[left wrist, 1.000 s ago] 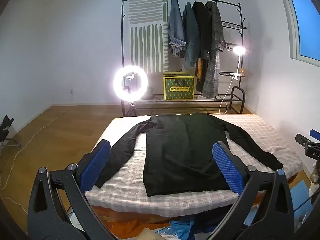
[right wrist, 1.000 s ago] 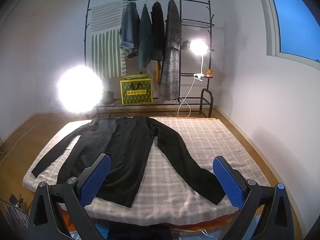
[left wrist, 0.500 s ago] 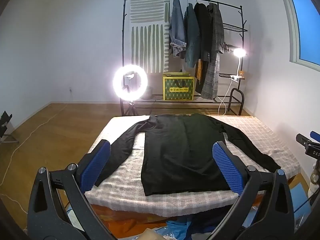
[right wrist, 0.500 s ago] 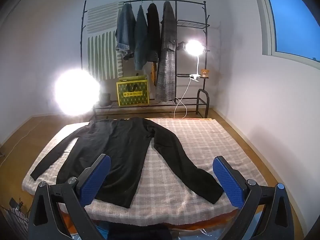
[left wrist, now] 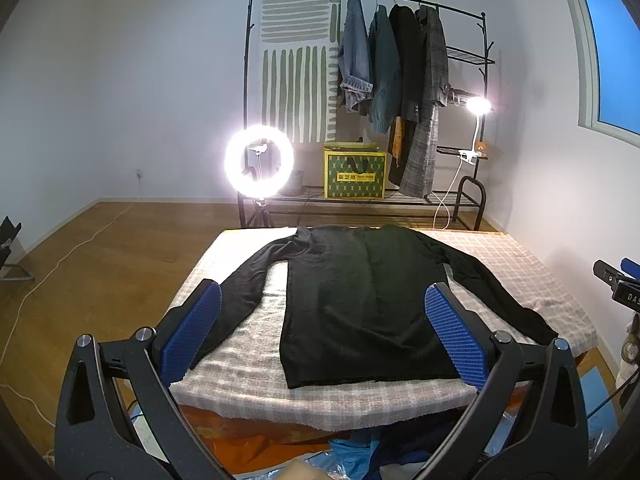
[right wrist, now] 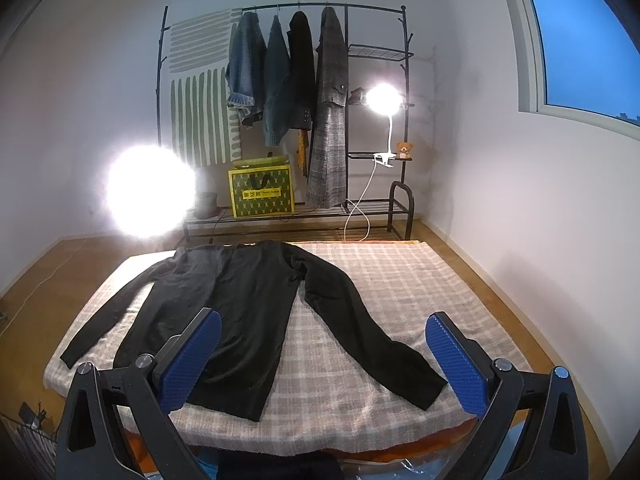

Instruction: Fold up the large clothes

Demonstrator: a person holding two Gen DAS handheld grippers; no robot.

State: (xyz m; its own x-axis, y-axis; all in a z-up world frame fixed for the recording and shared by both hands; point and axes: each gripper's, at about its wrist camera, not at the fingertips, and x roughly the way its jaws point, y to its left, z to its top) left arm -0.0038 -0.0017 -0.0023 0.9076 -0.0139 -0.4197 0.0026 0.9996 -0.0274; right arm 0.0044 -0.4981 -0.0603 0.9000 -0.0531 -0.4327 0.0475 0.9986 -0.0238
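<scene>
A black sweater [left wrist: 360, 300] lay flat and face up on a checked mattress [left wrist: 520, 264], sleeves spread to either side, hem toward the two pairs of tongs held above the near edge. The left tongs [left wrist: 320, 332] hung wide open and empty, short of the hem, their blue pads [left wrist: 192, 332] bracketing the sweater's body from above; the left sleeve ran down just past the left pad. The right tongs [right wrist: 324, 360] were likewise spread wide with nothing between them, off to the right of the body, the right sleeve's cuff [right wrist: 428, 388] lying ahead and between their pads [right wrist: 456, 364]. Neither pair touched the cloth.

Beyond the far end of the mattress, straight ahead of both tongs, stood a black clothes rack [left wrist: 400, 0] hung with a denim jacket, dark coats and a plaid one. A yellow-green box [left wrist: 354, 176] sat on its bottom shelf. A ring light [left wrist: 258, 160] glowed ahead and left of the left tongs, and a clip lamp [right wrist: 382, 98] shone from the rack's right side, a small teddy bear [right wrist: 404, 149] on the shelf below it.
</scene>
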